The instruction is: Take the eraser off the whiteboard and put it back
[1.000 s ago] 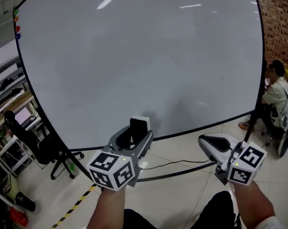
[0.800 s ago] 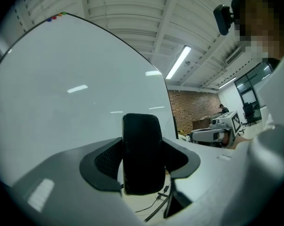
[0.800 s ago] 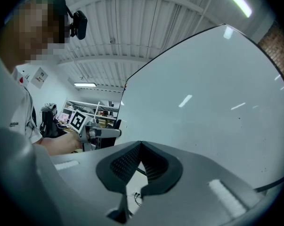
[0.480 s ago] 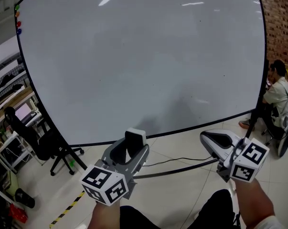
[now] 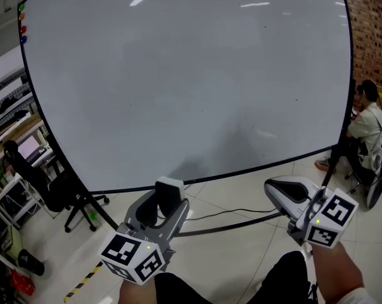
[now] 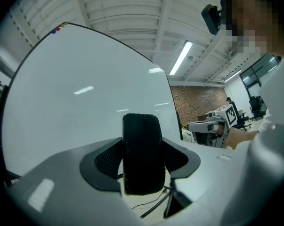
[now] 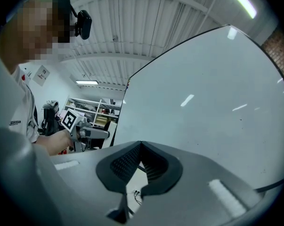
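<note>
Eraser (image 6: 142, 147) in left claw (image 5: 162, 205), pads pressed on its two sides, jaws wide around it. Eraser's long axis upright, across line of jaws. Eraser off whiteboard (image 5: 191, 75). Board lies straight ahead, far side, clear gap between.

Left claw points level at board's lower part.

Right claw (image 5: 273, 186) closed, empty, off to right, near board's lower edge.

Judgement: return needs forward push, eraser kept square to board.

Tiled floor (image 5: 241, 255) carries a black cable (image 5: 229, 213), striped hazard tape (image 5: 88, 278) and an office chair (image 5: 73, 202).
</note>
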Available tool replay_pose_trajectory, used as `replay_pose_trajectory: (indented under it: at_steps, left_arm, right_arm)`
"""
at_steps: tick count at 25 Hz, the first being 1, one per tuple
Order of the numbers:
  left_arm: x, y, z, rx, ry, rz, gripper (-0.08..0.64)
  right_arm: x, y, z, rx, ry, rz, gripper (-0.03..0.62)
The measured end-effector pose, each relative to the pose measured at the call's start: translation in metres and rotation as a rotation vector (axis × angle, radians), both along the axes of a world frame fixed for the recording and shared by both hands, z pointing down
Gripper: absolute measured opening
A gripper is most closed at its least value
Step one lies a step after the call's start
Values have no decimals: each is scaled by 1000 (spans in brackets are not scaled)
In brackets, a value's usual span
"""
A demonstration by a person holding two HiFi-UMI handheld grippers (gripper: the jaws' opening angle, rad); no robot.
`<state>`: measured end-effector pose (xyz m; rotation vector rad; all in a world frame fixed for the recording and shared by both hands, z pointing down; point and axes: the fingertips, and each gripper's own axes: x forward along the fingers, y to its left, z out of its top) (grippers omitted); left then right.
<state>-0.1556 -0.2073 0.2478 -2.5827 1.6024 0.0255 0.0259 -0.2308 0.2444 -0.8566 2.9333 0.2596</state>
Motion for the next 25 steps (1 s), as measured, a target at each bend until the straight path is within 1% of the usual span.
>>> replay_pose_trajectory:
  at_steps: [10, 22, 25]
  left_arm:
    - [-9, 8, 7, 9, 12, -29, 270]
    - [-4, 6, 12, -3, -8, -31, 270]
    - [-3, 6, 12, 3, 0, -27, 271]
  right_arm:
    - [-4, 1, 3, -5, -12, -9, 2]
    - [3, 0, 5, -7, -10, 8, 2]
    - [4, -3, 7, -11, -9, 15, 2]
